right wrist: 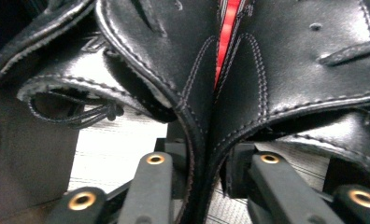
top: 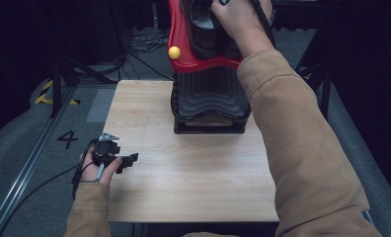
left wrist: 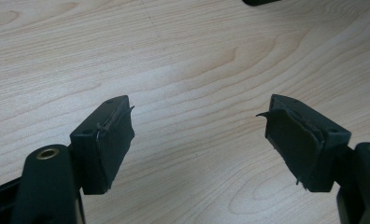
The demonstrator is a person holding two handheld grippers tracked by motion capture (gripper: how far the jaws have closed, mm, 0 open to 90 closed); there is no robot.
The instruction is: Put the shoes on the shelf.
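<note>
Near left, low over the counter (top: 183, 173): left gripper (top: 127, 159), fingers wide, empty. Far end, atop the red rack (top: 176, 29): black shoes (right wrist: 174, 56), adjoining collars between narrow fingers of the right gripper (right wrist: 204, 163); pressing or not, cannot tell. Probably best: grip both collars evenly, squarely, so neither shoe slips.

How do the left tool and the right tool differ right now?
The left tool lies low at the table edge, while the right tool is raised at the black shoes on the red stand. The left tool's jaws stand wide apart over bare wood; the right tool's jaws sit close on either side of the shoes' pressed-together leather. Both have black jaws and are hand-held.
</note>
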